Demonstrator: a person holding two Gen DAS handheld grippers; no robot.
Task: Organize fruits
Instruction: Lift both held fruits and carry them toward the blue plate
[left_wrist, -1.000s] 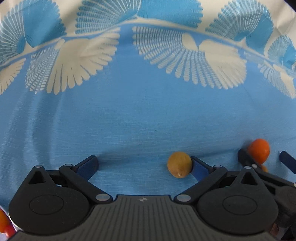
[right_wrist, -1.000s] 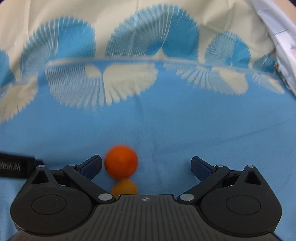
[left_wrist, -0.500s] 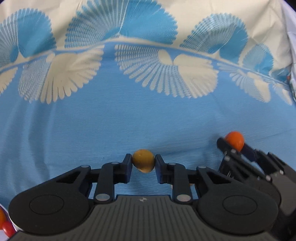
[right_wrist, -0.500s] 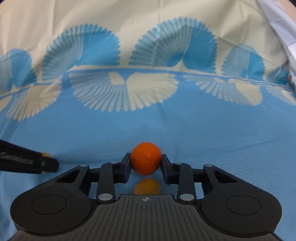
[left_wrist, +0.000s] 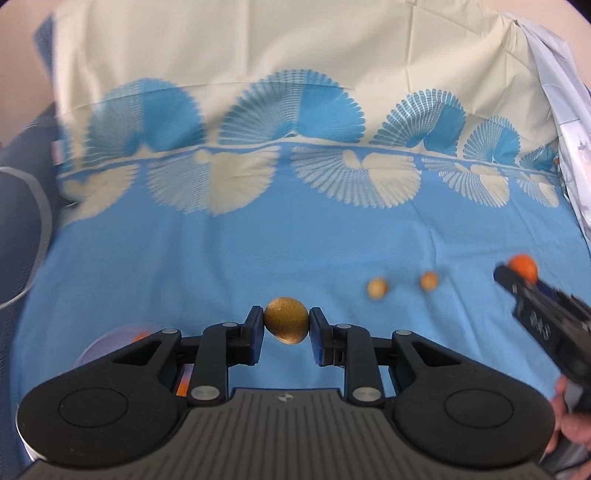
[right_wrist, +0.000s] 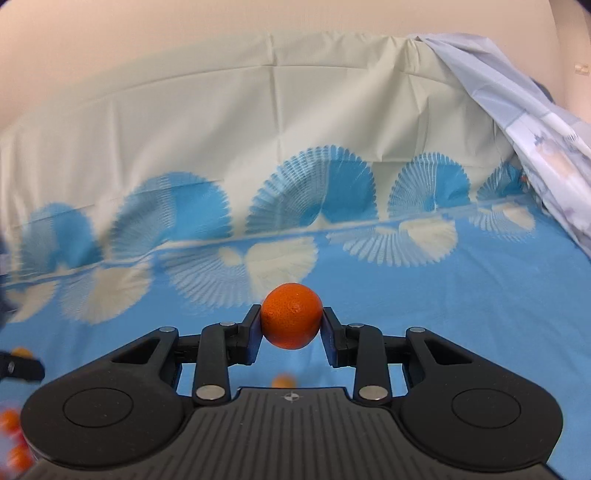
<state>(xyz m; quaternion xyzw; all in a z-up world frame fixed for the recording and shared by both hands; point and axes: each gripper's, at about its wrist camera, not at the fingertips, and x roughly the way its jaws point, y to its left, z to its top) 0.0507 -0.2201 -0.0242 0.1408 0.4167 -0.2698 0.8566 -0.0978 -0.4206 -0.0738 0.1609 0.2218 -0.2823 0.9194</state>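
While the left gripper (left_wrist: 286, 325) clenched a brownish-yellow fruit (left_wrist: 286, 320) clear of the blue cloth (left_wrist: 258, 251), a pale dish (left_wrist: 110, 339) lay below-left of its fingers. The right gripper (right_wrist: 291, 326) clamped an orange (right_wrist: 291, 315), farther from that dish.

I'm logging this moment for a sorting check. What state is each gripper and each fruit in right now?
left gripper: shut on the brownish-yellow fruit.
brownish-yellow fruit: held between the fingers, off the cloth.
right gripper: shut on the orange.
orange: held between the fingers, lifted.
two small yellowish fruits: lying loose on the blue cloth, apart from each other.
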